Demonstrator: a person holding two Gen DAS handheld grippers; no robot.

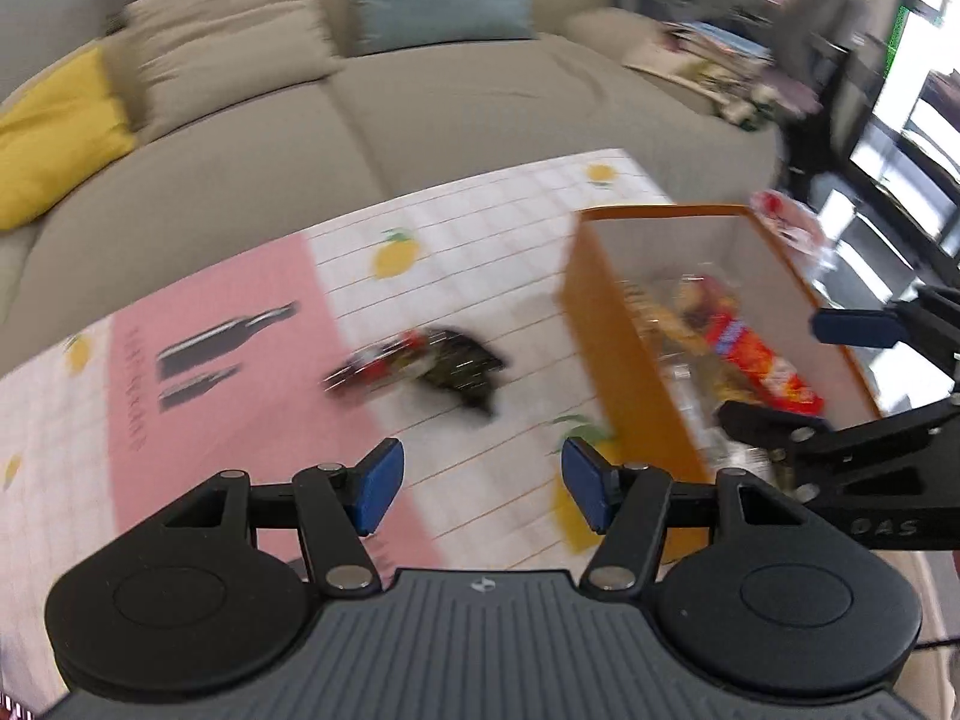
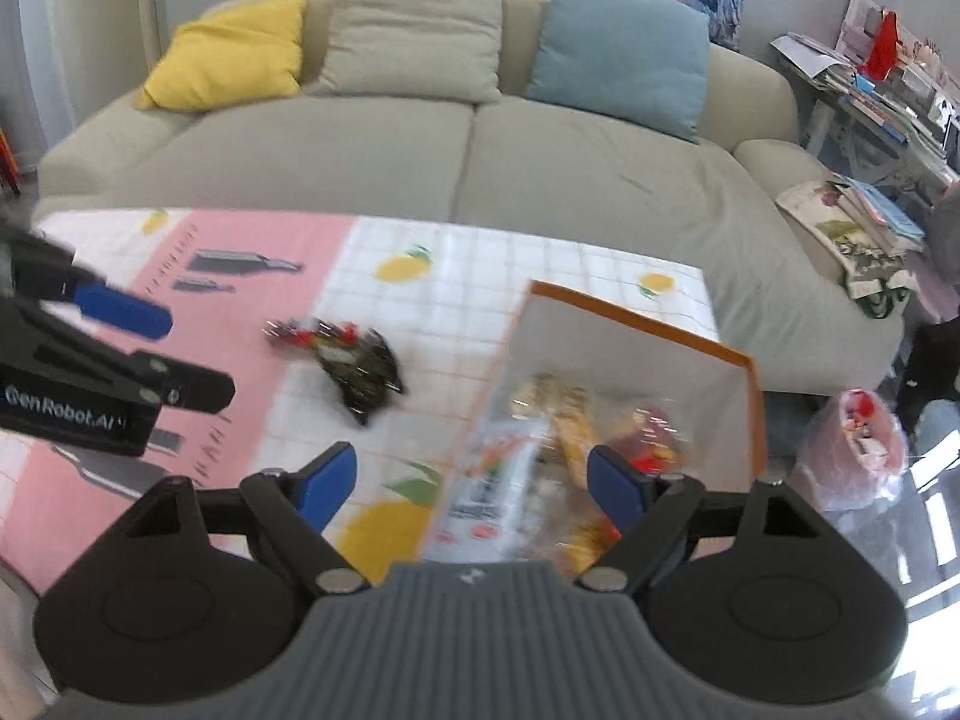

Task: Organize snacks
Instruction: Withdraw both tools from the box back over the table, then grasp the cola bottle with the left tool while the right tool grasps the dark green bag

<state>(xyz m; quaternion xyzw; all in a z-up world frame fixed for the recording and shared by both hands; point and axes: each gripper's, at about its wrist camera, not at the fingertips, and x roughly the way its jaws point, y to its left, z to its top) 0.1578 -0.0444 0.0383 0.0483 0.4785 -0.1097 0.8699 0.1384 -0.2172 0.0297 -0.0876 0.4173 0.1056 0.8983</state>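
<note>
An orange box (image 1: 606, 324) (image 2: 757, 414) with a white inside stands on the right part of the table and holds several snack packets (image 1: 744, 354) (image 2: 576, 420). Two dark snack packets with red print (image 1: 432, 360) (image 2: 348, 360) lie loose on the tablecloth left of the box. My left gripper (image 1: 474, 489) is open and empty, above the cloth in front of the loose packets. My right gripper (image 2: 471, 480) is open and empty, over the box's near left edge. Each gripper shows in the other's view, the right one (image 1: 840, 360) and the left one (image 2: 120, 330).
The table carries a pink and white lemon-print cloth (image 1: 228, 324) (image 2: 456, 276). A beige sofa (image 2: 456, 144) with yellow, beige and blue cushions stands behind it. A pink bag (image 2: 858, 450) sits on the floor at right. A cluttered shelf (image 2: 870, 78) stands at far right.
</note>
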